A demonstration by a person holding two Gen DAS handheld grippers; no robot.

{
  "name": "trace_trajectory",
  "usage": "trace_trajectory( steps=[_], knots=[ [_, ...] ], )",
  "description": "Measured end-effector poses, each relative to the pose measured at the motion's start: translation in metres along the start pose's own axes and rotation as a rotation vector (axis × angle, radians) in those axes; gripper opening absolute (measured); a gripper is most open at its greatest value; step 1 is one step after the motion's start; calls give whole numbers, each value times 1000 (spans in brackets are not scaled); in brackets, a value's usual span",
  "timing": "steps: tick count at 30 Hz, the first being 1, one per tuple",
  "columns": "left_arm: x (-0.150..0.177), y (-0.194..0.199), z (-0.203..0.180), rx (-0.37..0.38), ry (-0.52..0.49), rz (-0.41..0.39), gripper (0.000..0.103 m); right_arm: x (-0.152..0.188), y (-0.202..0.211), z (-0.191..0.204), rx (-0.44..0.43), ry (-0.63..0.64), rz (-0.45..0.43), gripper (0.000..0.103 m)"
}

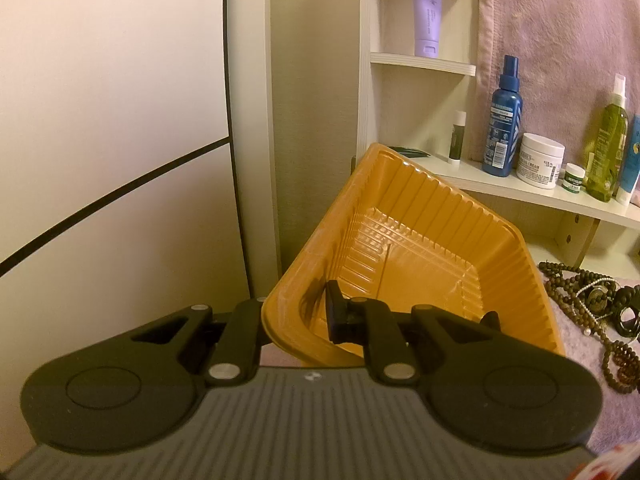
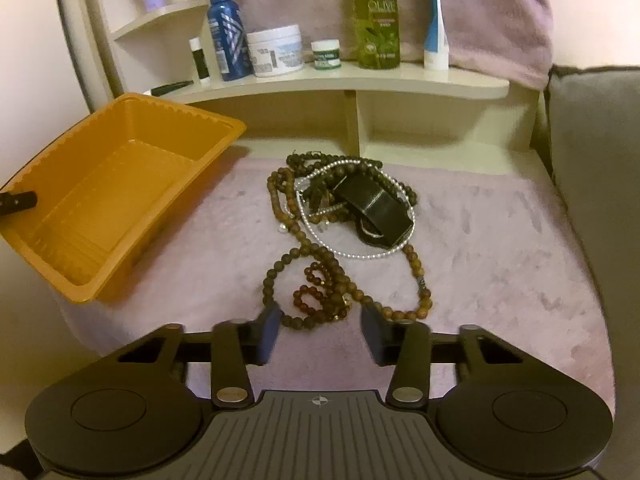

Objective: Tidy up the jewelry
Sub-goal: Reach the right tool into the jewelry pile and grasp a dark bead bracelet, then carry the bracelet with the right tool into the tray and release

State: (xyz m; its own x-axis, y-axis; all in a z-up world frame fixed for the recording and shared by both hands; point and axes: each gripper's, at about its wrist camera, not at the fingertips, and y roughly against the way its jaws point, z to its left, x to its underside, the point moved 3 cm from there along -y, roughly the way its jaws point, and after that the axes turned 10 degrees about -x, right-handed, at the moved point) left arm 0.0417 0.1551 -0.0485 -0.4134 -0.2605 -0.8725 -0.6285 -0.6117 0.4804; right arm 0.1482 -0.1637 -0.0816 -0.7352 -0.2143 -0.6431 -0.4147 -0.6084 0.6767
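Right wrist view is showing the right gripper (image 2: 320, 330) with fingers apart, hovering just over the near end of the jewelry pile (image 2: 340, 232) lying on the pink cloth (image 2: 500, 240). Left gripper (image 1: 296, 320) is clamping the near wall of the orange tray (image 1: 420, 248), holding it tilted beside the pile; the tray is looking empty. I judge the first pick is being lined up: the next move is calling for a descent onto a bead strand, closing, then carrying it into the tray without dragging tangled strands along. On the shelf (image 2: 360, 80), a green bottle (image 2: 376, 16) is reading "OLIVE".
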Motion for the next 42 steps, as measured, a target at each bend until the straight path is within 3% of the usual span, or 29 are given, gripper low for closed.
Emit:
trace_trajectory(
  steps=[2, 5, 14, 20, 28, 33, 42],
  knots=[
    [0, 0, 0, 0, 1, 0, 13, -2, -3, -2, 9, -12, -3, 26],
    [0, 0, -1, 1, 2, 1, 13, -5, -6, -8, 20, -44, -11, 20],
    [0, -1, 0, 2, 3, 3, 13, -11, -12, -16, 10, -68, -38, 7],
    [0, -1, 0, 2, 2, 2, 13, -23, 5, -14, -30, -83, -122, 7],
    [0, -1, 0, 4, 3, 2, 13, -54, 28, 3, -121, -99, -212, 6],
    [0, 0, -1, 4, 4, 3, 13, -74, 31, 29, -238, -69, -245, 6],
    [0, 0, 0, 5, 5, 4, 13, -94, -8, 99, -476, 6, -199, 6]
  ],
)
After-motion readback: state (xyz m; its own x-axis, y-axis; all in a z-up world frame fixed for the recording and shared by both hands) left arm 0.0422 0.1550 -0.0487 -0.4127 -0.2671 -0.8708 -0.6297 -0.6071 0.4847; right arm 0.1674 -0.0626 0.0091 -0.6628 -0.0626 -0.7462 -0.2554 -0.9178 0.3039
